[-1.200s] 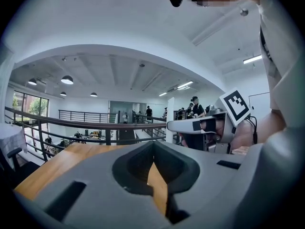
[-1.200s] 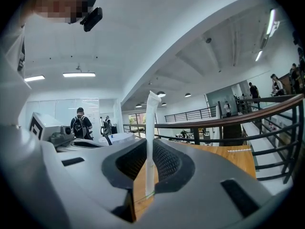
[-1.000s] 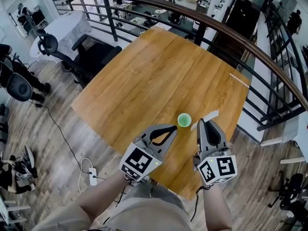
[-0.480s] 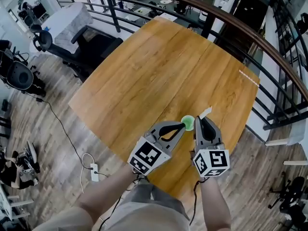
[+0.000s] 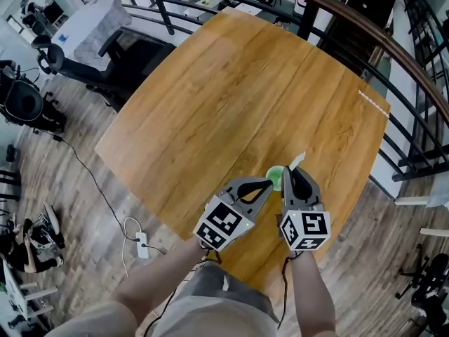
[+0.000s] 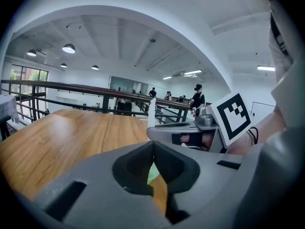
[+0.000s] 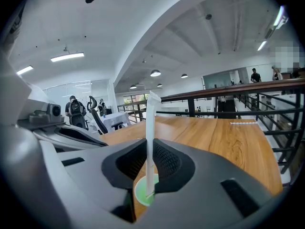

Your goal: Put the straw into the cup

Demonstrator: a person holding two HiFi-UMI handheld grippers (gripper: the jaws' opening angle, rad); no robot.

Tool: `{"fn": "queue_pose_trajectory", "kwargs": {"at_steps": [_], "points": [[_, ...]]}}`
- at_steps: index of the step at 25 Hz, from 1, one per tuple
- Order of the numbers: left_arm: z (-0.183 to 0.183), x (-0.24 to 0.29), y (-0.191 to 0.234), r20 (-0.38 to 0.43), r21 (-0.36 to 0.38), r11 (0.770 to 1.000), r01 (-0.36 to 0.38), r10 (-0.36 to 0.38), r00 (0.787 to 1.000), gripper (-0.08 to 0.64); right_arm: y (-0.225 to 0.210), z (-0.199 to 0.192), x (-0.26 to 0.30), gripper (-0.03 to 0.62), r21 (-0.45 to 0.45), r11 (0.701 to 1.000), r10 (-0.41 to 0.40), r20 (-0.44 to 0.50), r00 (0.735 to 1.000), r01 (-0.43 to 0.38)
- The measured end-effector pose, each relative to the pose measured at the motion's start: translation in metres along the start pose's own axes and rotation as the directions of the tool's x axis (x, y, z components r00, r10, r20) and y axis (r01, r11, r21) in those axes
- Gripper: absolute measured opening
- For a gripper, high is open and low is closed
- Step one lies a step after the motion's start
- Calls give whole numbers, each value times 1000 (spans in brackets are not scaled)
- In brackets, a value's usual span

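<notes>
Right gripper (image 7: 148, 151) jaws narrowed and clamped on the white straw (image 7: 151, 128), straw held upright, lower end seen over the green cup (image 7: 142, 194) just beyond the fingertips, left gripper (image 6: 153, 149) jaws set together, nothing held.

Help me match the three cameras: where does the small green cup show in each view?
Head view: the small green cup sits low, right of centre.
Left gripper view: only a green sliver shows, low centre.
Right gripper view: low centre, with the straw's lower end over it.
Shared landmark: the white paper-wrapped straw, seen in all three views, standing upright in both gripper views.
</notes>
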State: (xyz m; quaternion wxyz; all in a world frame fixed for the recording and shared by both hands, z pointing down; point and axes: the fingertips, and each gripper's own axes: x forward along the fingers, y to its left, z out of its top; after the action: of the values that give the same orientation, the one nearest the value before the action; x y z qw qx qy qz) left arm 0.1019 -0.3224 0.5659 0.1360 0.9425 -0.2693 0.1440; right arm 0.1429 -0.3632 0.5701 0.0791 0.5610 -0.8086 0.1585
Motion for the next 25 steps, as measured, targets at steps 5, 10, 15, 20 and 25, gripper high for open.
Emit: {"fn": "queue_pose_trajectory", "kwargs": {"at_steps": [5,10,15,20,25], "points": [[-26,9,6,-39,-61,998,-13,11,999,14,-9,-21,9,46,8,1000,-10,-32,999,10],[-40,10,17,-77,-85,996,-26,19,997,14,-11,-39,19,46,4,1000,-22,-79,997,22],[-47,4,23,-95,-53,998,-30,25,995,14,-10,-49,21,46,10,999,-39,-117,992,41],[-51,-3,26,-105,-58,998,-24,18,994,14,-2,-51,22,47,10,1000,-24,-131,991,25],[-48,-6,23,-100,-55,998,-9,3,995,14,2,-49,18,63,5,999,-35,-128,991,36]]}}
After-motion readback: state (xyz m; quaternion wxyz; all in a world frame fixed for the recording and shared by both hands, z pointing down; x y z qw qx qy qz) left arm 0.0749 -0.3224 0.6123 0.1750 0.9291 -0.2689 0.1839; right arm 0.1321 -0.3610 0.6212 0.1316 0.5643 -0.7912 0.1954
